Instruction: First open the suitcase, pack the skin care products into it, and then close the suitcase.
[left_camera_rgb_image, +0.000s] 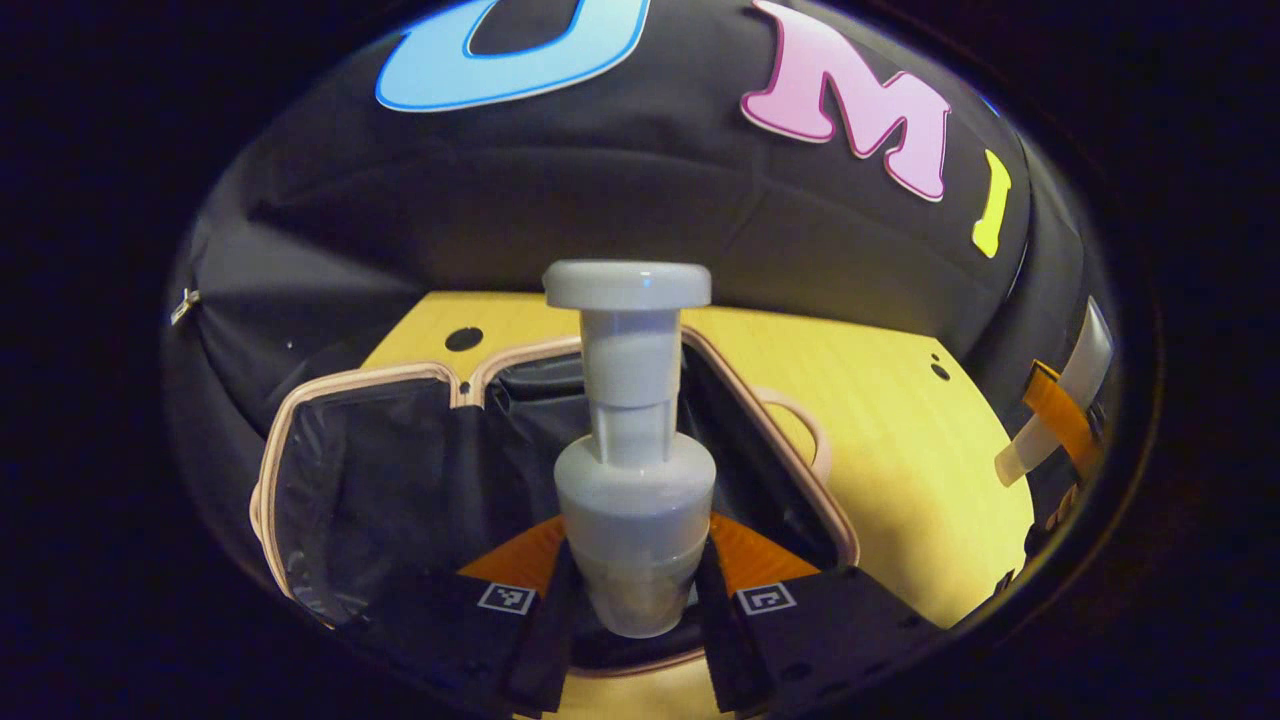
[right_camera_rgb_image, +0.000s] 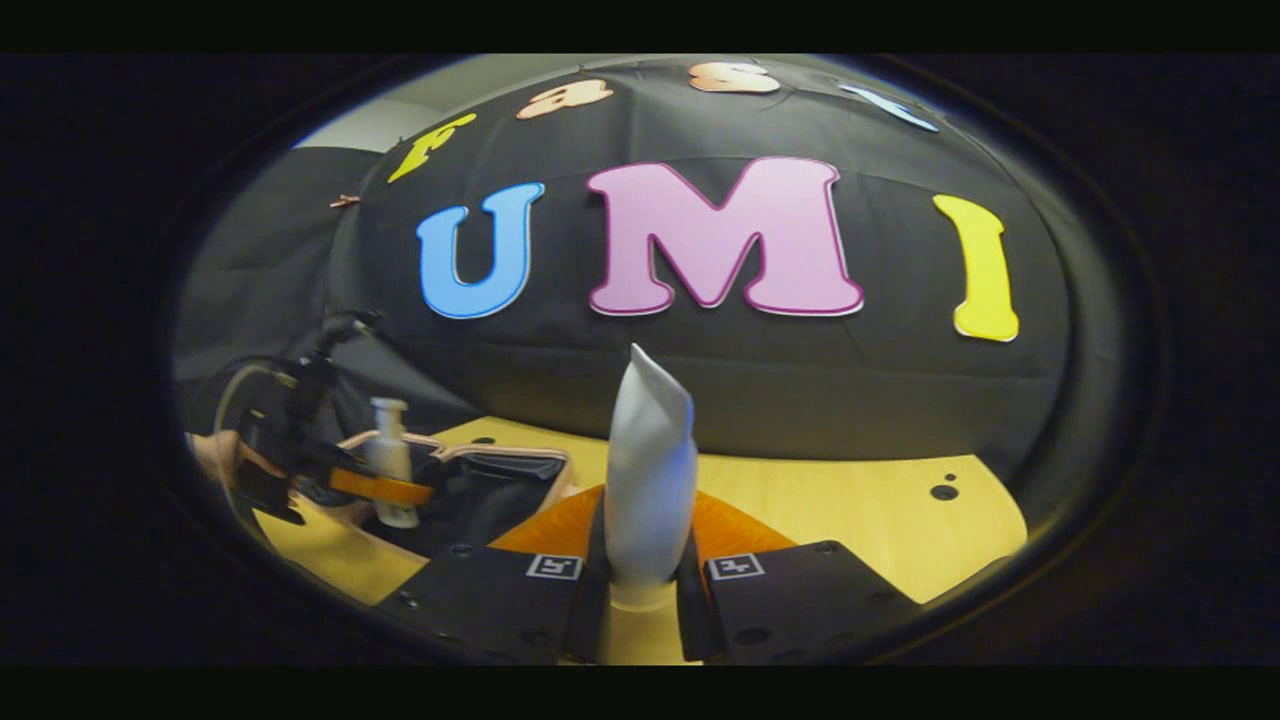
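Fingers of the left gripper (left_camera_rgb_image: 635, 600) clench a grey plastic pump bottle (left_camera_rgb_image: 634, 470), rigid and top-heavy, low over the open pink-rimmed black suitcase (left_camera_rgb_image: 400, 470) at ten o'clock. The right gripper (right_camera_rgb_image: 645, 570) grasps a soft white squeeze tube (right_camera_rgb_image: 650, 470), likely slippery, above the yellow wooden counter (right_camera_rgb_image: 850, 510).

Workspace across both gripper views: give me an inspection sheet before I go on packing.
Surface: yellow wooden table with small round holes.
Job's things: suitcase lying open, dark lining showing; pump bottle held upright over it; white tube held upright, crimped end up.
Clutter: nothing seen.
Grippers: left claw shut on the pump bottle; right claw shut on the white tube, over the table beside the suitcase.
Cables: a cable loop behind the left claw in the right gripper view.
Surroundings: black cloth booth wall behind the table; a hand holding the left claw.
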